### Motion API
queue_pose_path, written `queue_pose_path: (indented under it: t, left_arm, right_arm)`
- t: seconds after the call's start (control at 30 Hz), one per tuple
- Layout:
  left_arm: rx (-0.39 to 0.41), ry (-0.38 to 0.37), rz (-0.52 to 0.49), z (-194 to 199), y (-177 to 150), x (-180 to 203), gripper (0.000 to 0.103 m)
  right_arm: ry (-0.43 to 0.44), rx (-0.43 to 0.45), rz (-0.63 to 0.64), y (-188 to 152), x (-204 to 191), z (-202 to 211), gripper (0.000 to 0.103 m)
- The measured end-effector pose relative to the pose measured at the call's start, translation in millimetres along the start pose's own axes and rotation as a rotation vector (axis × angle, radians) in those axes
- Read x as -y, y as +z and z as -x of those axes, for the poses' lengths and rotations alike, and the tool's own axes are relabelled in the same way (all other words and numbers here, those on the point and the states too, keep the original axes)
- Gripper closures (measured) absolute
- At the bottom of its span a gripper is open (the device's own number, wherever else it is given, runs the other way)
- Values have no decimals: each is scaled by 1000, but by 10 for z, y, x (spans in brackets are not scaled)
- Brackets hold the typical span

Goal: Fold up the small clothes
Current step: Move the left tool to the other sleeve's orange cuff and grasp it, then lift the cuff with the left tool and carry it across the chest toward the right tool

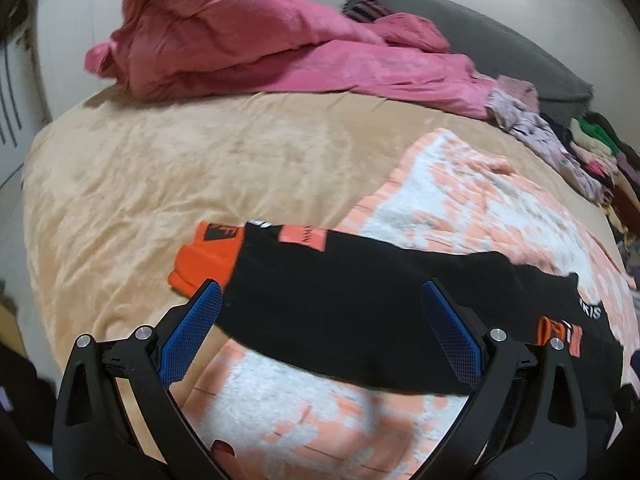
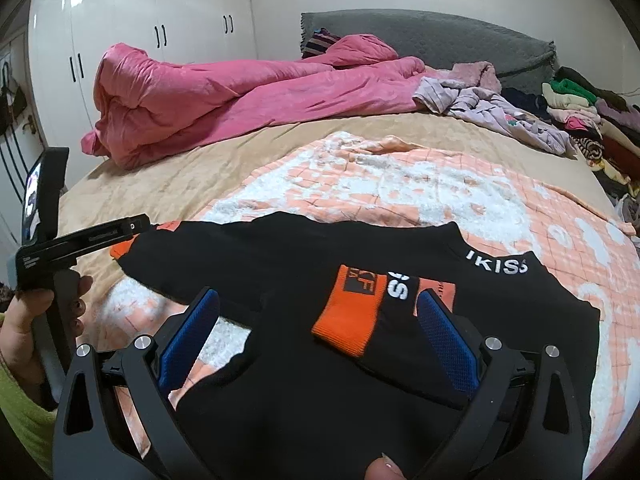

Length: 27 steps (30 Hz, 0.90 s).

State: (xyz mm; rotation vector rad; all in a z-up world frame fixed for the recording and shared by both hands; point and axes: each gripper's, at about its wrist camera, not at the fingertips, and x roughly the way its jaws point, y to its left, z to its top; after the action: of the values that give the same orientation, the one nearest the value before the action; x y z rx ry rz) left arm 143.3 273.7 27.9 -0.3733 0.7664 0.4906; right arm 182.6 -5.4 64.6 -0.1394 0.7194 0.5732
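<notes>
A black top (image 1: 360, 300) with orange cuffs lies spread on a peach-and-white blanket (image 1: 460, 200) on the bed. One sleeve stretches left and ends in an orange cuff (image 1: 204, 260) on the beige sheet. My left gripper (image 1: 320, 292) hovers open just above the top's near edge, holding nothing. In the right wrist view the other sleeve is folded in across the black top (image 2: 280, 264), its orange cuff (image 2: 348, 320) lying between the fingers of my right gripper (image 2: 318, 300). That gripper is open and low over the cloth, gripping nothing.
A rumpled pink duvet (image 2: 224, 92) lies across the far side of the bed, before a grey headboard (image 2: 440, 40). A lilac garment (image 2: 504, 116) and a pile of clothes (image 2: 588, 120) lie at the right edge. White wardrobes (image 2: 140, 20) stand behind. A hand (image 2: 24, 320) holds the left tool.
</notes>
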Motion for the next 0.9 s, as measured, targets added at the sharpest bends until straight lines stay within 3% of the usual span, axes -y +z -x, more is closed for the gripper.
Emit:
queue_pose_path:
  t: [0.33, 0.67, 0.77, 0.83, 0.9]
  left_arm:
    - [-46, 33, 121, -190, 29, -282, 10]
    - [-117, 22, 272, -494, -17, -589, 10]
    - [-136, -18, 342, -611, -47, -662, 10]
    - [-122, -19, 363, -655, -42, -681, 23]
    - [-101, 8, 364, -687, -20, -675, 48]
  right_arm:
    - [49, -41, 53, 43, -326, -248, 5]
    - [82, -102, 70, 10, -595, -559, 5]
    - [81, -109, 68, -46, -610, -567, 5]
    - [76, -115, 58, -86, -591, -572, 5]
    - [74, -126, 42, -125, -550, -573, 5]
